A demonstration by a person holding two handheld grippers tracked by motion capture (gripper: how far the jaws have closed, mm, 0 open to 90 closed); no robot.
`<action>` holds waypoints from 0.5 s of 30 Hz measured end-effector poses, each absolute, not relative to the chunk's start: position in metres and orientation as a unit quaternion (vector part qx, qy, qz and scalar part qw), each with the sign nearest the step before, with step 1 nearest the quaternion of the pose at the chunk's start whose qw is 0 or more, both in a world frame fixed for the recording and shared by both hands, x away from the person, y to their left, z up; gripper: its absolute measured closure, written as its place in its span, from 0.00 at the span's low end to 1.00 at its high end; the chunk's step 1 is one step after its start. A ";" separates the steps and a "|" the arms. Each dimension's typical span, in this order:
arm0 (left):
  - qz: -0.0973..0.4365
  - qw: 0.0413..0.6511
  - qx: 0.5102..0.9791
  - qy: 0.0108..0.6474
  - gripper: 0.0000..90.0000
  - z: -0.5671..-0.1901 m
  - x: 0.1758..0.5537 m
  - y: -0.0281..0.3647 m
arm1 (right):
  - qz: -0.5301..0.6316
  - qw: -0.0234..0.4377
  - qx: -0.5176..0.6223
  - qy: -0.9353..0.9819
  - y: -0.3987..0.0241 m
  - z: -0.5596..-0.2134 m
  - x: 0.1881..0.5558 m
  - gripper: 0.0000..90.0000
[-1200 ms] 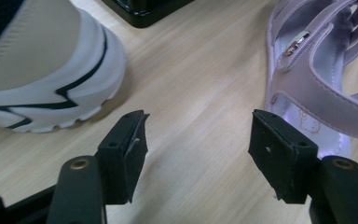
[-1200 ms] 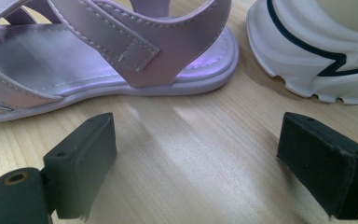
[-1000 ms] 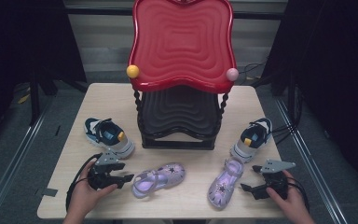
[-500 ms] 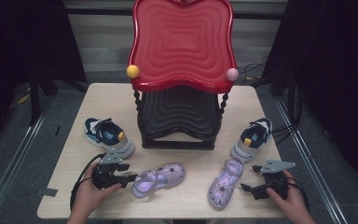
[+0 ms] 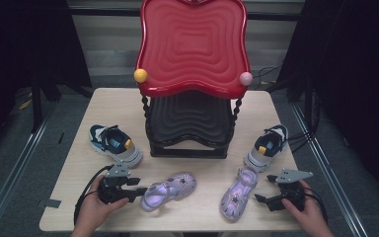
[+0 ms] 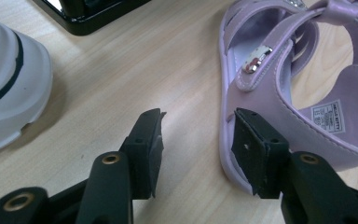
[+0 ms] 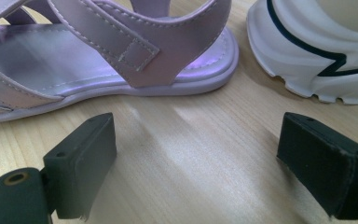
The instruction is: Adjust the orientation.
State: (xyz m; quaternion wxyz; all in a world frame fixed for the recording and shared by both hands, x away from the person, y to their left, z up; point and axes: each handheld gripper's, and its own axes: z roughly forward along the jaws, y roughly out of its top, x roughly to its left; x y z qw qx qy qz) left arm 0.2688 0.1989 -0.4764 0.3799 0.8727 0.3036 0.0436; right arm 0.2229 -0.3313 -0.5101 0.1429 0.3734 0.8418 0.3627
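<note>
Nearly at the heel: left gripper [image 5: 139, 190], jaws apart, beside a purple sandal [image 5: 169, 189] near the desk's [image 5: 103, 106] front edge.

Nothing lifted yet; right gripper [image 5: 262, 188] also spread wide, close to the second sandal [image 5: 238, 192]; both sneakers [image 5: 115, 144] untouched beside the two-tier rack [image 5: 192, 44].

High view overhead facing forward across table [image 5: 128, 106], gripper views low and close, sharing purple sandals [image 5: 169, 189]
</note>
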 end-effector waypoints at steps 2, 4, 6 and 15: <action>0.041 0.378 0.874 0.303 0.58 -0.477 0.268 0.200 | 0.363 0.143 0.373 0.842 -0.331 -0.510 0.223 0.12; 0.039 0.375 0.876 0.299 0.59 -0.477 0.268 0.200 | 0.363 0.143 0.373 0.842 -0.331 -0.510 0.223 0.12; 0.035 0.369 0.881 0.295 0.61 -0.477 0.267 0.200 | 0.363 0.143 0.373 0.842 -0.331 -0.510 0.223 0.12; 0.017 0.361 0.890 0.279 0.63 -0.476 0.260 0.196 | 0.363 0.143 0.373 0.842 -0.331 -0.510 0.223 0.12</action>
